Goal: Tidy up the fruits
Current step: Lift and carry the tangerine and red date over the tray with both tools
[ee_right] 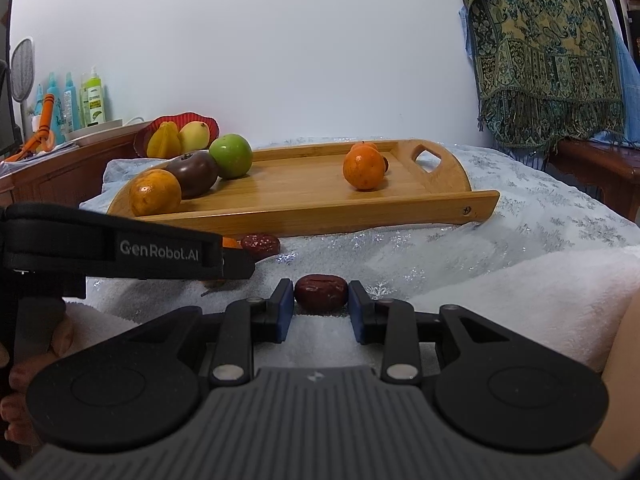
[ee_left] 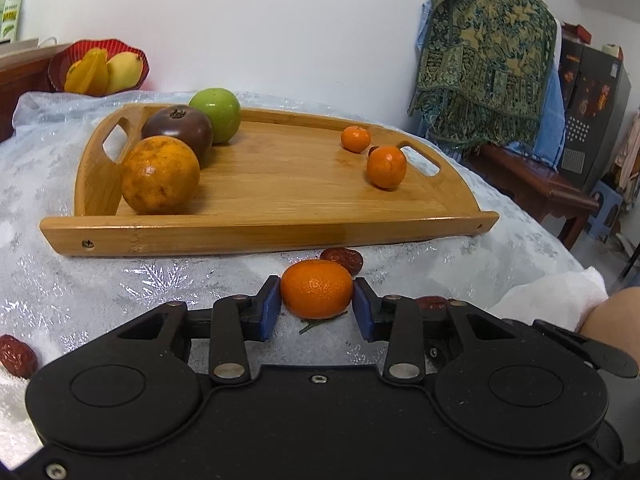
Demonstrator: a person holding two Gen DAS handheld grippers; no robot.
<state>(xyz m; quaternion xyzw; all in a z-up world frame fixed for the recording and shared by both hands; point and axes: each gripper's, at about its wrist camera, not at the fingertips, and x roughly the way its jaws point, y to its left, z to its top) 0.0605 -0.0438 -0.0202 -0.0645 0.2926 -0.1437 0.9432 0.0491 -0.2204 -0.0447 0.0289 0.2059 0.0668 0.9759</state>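
A wooden tray [ee_left: 280,232] holds a big orange [ee_left: 160,174], a dark tomato [ee_left: 180,128] and a green apple [ee_left: 218,114] at its left, and two small mandarins [ee_left: 386,166] at its right. My left gripper [ee_left: 316,304] is shut on a mandarin [ee_left: 316,290] on the cloth just in front of the tray. A red date [ee_left: 344,258] lies behind it. My right gripper [ee_right: 320,306] is shut on a red date [ee_right: 320,294] on the white towel. The tray [ee_right: 320,216] shows there too.
Another date [ee_left: 16,354] lies at the far left on the cloth. A red bowl [ee_left: 98,66] with yellow fruit stands behind the tray. The left gripper's body [ee_right: 120,248] reaches in beside the right one. A draped chair [ee_left: 484,60] stands at the right.
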